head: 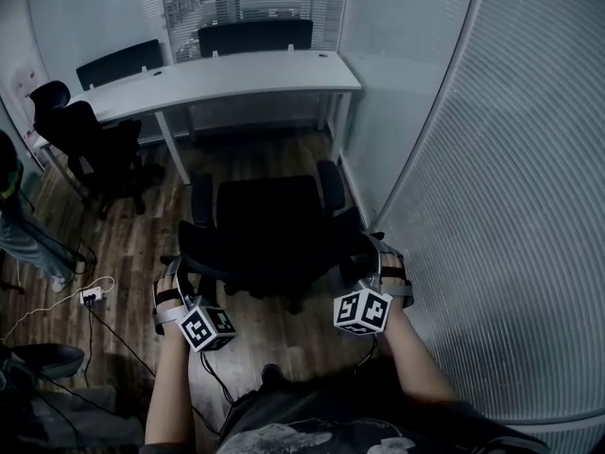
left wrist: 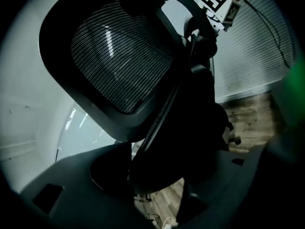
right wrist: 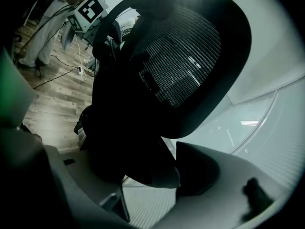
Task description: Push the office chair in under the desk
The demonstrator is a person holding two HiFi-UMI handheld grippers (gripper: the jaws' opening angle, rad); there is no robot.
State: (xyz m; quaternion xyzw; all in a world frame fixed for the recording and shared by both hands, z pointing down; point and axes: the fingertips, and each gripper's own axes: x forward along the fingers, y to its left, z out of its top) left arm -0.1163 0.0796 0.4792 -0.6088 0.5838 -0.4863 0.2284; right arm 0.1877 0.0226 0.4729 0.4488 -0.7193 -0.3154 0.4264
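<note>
Wood floor [head: 236,164], white table [head: 284,76] at 12 o'clock. Office chair [head: 269,220] stands well short of it, seat facing the table. Left hand-held gripper [head: 176,277] and right hand-held gripper [head: 374,261] both wide, straddling the backrest [head: 274,265] edges at 9 and 3 o'clock, not clamped. Risk: an uneven push swivels the chair, so an armrest could catch the table edge or leg.

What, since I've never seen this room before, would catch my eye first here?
The black office chair fills the middle of the head view, its mesh backrest toward the person. A claw stands at each side of that backrest: the left claw and the right claw. Beyond the chair stands a long white desk.
</note>
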